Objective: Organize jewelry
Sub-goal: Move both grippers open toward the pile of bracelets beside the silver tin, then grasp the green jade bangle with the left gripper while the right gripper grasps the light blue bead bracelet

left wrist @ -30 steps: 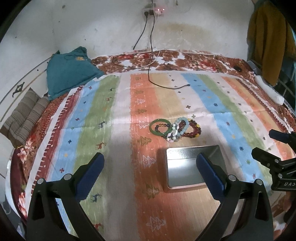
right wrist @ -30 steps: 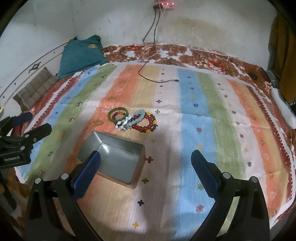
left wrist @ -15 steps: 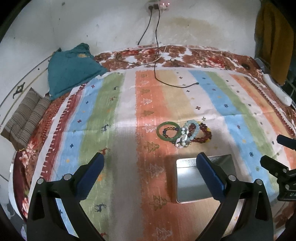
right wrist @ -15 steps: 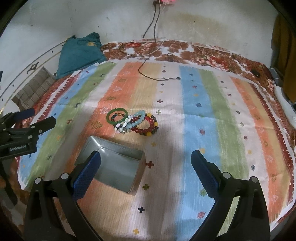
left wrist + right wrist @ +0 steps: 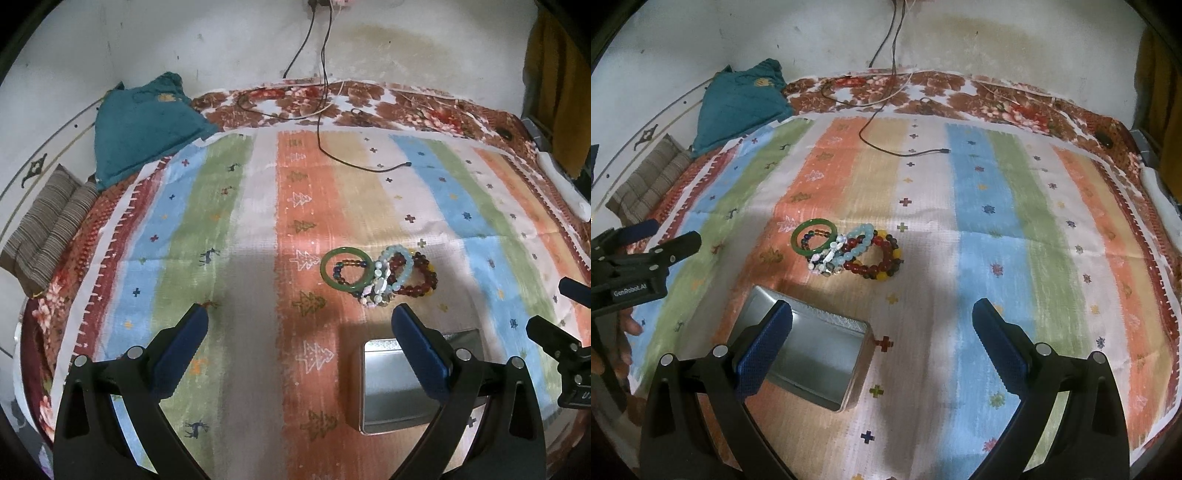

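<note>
A pile of bracelets lies on the striped cloth: a green bangle, a pale blue bead bracelet, a dark red bead bracelet and a small mixed bead one. An open, empty metal tin sits just in front of the pile. My left gripper is open and empty, above the cloth left of the tin. My right gripper is open and empty, above the cloth right of the tin.
A black cable lies across the far part of the cloth. A teal cloth and a striped cushion lie at the far left. The wall is behind the bed. A white object lies at the right edge.
Both grippers have shifted a little; the left view has slid left, so the tin and bracelets now sit further right in it. Nothing has been picked up.
</note>
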Action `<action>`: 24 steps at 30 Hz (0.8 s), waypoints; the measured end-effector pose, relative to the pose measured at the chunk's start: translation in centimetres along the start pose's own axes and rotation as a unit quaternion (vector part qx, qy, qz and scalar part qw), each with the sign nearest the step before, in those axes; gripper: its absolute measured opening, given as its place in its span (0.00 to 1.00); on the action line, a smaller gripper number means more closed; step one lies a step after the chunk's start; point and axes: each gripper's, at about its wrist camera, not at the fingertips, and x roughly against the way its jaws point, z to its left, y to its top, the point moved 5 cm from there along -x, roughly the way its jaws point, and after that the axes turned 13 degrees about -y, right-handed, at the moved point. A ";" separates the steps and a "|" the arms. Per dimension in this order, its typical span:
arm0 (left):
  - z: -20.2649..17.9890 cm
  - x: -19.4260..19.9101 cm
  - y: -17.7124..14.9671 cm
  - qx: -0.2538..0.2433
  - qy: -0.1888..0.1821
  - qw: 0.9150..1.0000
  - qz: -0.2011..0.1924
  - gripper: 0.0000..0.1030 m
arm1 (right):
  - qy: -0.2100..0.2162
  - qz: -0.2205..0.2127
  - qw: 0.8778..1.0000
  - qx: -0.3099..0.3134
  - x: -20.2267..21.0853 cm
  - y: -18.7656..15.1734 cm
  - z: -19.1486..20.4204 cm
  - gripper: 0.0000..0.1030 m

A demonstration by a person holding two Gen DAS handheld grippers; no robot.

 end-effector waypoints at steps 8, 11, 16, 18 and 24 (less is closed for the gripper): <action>0.7 -1.2 1.0 0.013 0.003 1.000 -0.001 0.95 | -0.002 0.009 1.000 0.003 -1.6 1.1 0.3 0.96; 1.3 -2.2 1.3 0.026 0.001 1.000 0.004 0.95 | 0.002 0.012 1.000 -0.002 -2.3 1.8 0.5 0.96; 2.0 -3.9 1.6 0.037 -0.004 0.999 0.023 0.95 | 0.005 0.022 1.000 0.000 -3.7 2.4 1.1 0.96; 2.1 -4.4 1.7 0.039 -0.009 0.999 0.028 0.95 | 0.006 0.027 1.000 0.004 -4.3 2.4 1.4 0.96; 1.8 -5.8 2.1 0.030 -0.009 0.999 0.039 0.95 | 0.007 0.040 0.999 0.006 -6.0 2.8 1.7 0.96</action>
